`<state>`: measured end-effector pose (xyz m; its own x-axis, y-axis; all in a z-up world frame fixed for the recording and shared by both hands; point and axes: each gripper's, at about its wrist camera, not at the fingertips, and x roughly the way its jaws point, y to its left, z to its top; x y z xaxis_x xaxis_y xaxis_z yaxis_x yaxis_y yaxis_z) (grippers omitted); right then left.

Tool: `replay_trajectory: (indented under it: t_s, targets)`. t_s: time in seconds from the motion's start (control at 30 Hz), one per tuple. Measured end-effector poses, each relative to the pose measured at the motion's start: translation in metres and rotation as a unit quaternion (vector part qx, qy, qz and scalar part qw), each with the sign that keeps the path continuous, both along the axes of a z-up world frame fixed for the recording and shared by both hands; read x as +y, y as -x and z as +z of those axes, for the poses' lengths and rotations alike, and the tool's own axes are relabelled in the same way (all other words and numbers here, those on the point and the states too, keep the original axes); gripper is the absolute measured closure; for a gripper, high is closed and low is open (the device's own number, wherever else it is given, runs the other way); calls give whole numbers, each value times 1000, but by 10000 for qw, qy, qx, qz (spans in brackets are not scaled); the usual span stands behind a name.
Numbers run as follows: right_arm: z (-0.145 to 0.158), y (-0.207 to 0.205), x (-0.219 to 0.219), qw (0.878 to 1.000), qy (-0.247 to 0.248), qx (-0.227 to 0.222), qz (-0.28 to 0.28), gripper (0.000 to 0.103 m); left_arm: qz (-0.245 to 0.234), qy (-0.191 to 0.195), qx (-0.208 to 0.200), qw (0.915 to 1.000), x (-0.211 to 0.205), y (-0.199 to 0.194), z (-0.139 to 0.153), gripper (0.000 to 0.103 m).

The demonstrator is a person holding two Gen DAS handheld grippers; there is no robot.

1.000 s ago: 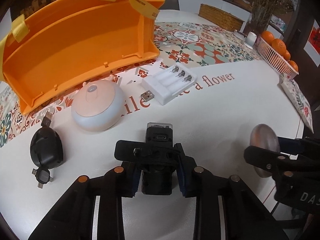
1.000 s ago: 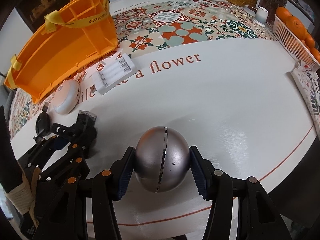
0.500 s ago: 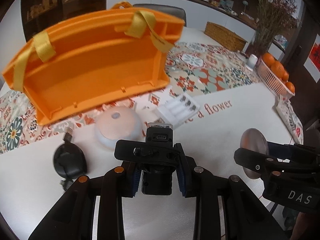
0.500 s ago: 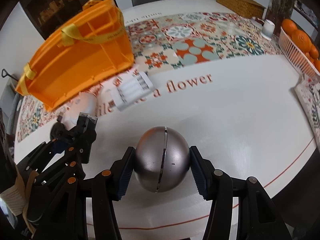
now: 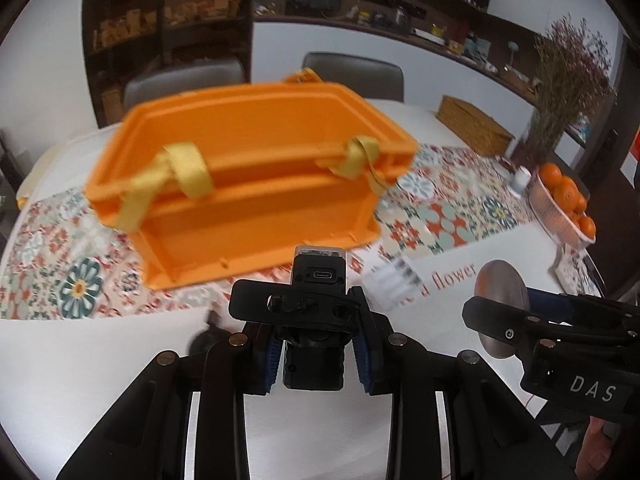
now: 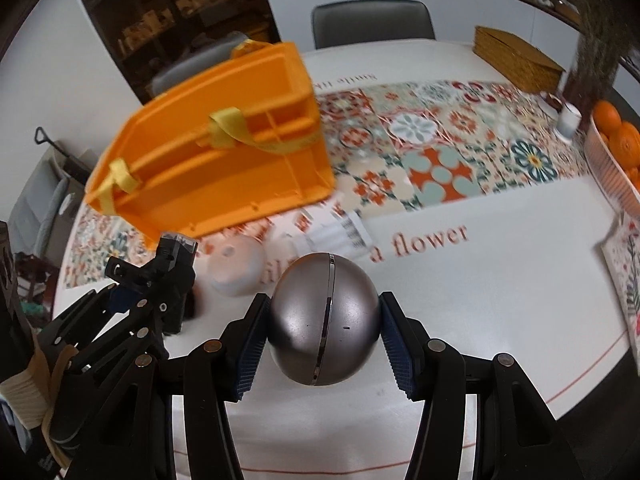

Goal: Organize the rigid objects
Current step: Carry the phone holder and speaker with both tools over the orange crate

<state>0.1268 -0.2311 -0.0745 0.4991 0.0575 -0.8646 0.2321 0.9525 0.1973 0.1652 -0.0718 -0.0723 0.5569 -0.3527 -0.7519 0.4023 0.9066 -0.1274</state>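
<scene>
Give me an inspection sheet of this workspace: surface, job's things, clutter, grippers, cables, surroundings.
Surface: white table with a patterned tile runner and red lettering.
Job's things: orange bin with yellow straps on the runner; black device and silver ball both held; white dome and battery charger lying in front of the bin.
Clutter: basket of oranges, wicker box, small white cup, dried flowers.
Grippers: left gripper shut on the black device; right gripper shut on the silver ball.
Cables: nothing seen clearly; a dark blurred thing sits left of the left fingers.
Surroundings: chairs, dark shelving.
</scene>
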Motion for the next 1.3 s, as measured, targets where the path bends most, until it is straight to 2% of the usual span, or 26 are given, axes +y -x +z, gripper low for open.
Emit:
replay_trajectory:
  t_s: [0.27,0.67,1.03,1.3]
  targets:
    - [22,-19,22,9988,-136,-306,360,48,330,-37,-386,9987,25,-9,29,72]
    - [52,-42,45,9946,-157,-725,732,48,722,-11,-699,9949,52,-19,57,72]
    - [73,-69,49,9910,-152,-973,910,48,718,100,-1002,9923,51,-37,83,72]
    - [83,-99,43,9905,-110,-1013,922,48,579,212,-984,9932,45,-64,94,72]
